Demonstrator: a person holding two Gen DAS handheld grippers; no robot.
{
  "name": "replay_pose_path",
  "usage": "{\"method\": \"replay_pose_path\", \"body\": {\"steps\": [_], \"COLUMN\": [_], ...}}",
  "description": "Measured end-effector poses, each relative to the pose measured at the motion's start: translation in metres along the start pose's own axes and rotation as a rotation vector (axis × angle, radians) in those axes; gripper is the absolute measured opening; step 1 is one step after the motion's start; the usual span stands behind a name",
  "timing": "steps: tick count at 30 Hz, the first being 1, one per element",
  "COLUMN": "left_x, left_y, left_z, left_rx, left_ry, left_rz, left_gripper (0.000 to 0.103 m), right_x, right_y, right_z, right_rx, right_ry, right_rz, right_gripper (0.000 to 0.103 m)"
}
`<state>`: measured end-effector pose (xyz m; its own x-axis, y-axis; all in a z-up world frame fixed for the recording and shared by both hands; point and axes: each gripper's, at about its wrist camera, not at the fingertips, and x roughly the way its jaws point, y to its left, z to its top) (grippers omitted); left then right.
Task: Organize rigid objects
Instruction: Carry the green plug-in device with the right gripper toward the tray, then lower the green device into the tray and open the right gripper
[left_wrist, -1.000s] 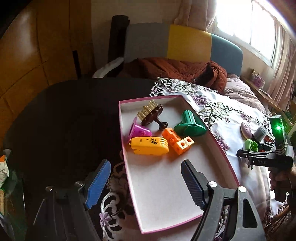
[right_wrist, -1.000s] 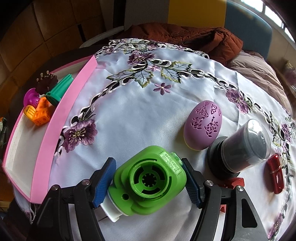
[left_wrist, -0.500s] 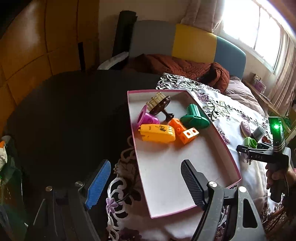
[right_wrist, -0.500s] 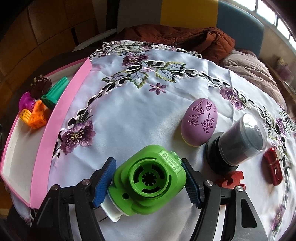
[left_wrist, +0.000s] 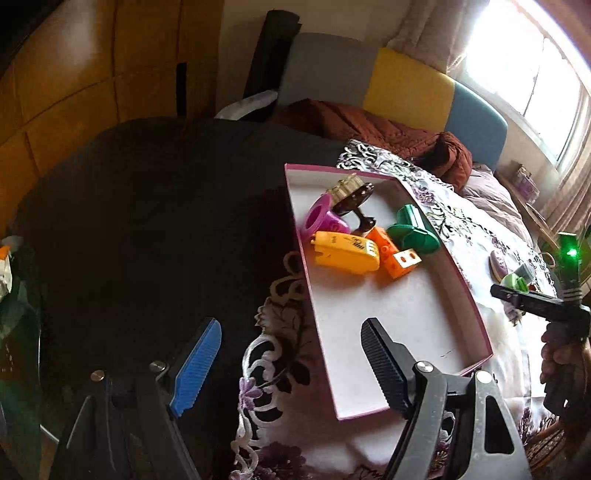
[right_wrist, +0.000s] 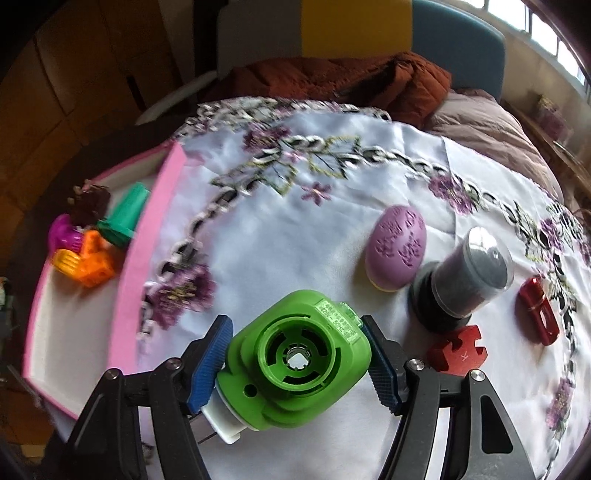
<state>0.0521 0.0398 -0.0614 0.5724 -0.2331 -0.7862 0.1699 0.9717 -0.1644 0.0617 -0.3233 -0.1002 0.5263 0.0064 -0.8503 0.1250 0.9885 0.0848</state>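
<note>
My right gripper (right_wrist: 295, 365) is shut on a green plastic device (right_wrist: 295, 362) with a white plug end, held just above the embroidered tablecloth (right_wrist: 295, 236). To its left lies the pink tray (right_wrist: 147, 236), also seen in the left wrist view (left_wrist: 472, 310). In the tray lie a yellow toy (left_wrist: 347, 253), an orange block (left_wrist: 393, 254), a green piece (left_wrist: 413, 230), a magenta ring (left_wrist: 321, 219) and a brown comb-like piece (left_wrist: 351, 195). My left gripper (left_wrist: 291, 365) hangs open over the tray's near left corner, holding nothing.
On the cloth to the right lie a purple egg (right_wrist: 397, 247), a dark capped jar (right_wrist: 465, 273), a red puzzle piece (right_wrist: 458, 350) and a red clip (right_wrist: 537, 310). A dark table (left_wrist: 147, 221) lies left of the tray. A brown blanket (right_wrist: 332, 77) covers a sofa behind.
My left gripper has drifted left, so the tray now sits further right in its view. The right gripper has rolled slightly, still holding the green device.
</note>
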Motion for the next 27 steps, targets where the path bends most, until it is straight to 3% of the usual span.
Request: {"method": "replay_pose_path", "body": {"steps": [11, 18, 21, 24, 27], "left_x": [-0.002, -0.004, -0.004, -0.003, -0.001], "left_y": [0.008, 0.006, 0.006, 0.006, 0.007], "left_z": [0.000, 0.000, 0.000, -0.001, -0.001], "left_rx": [-0.026, -0.027, -0.028, -0.031, -0.031], "left_ry": [0.003, 0.007, 0.008, 0.017, 0.023], "left_rz": [0.000, -0.047, -0.048, -0.050, -0.051], "left_gripper": [0.078, 0.073, 0.073, 0.073, 0.073], "right_x": [-0.040, -0.031, -0.016, 0.012, 0.034], "right_y": [0.066, 0.127, 0.150, 0.162, 0.171], "right_z": [0.014, 0.011, 0.012, 0.019, 0.025], "right_rx": [-0.130, -0.298, -0.379, -0.422, -0.474], "right_ry": [-0.089, -0.031, 0.014, 0.115, 0.132], "right_rz": [0.165, 0.254, 0.243, 0.236, 0.154], "right_gripper": [0.070, 0.070, 0.070, 0.070, 0.070]}}
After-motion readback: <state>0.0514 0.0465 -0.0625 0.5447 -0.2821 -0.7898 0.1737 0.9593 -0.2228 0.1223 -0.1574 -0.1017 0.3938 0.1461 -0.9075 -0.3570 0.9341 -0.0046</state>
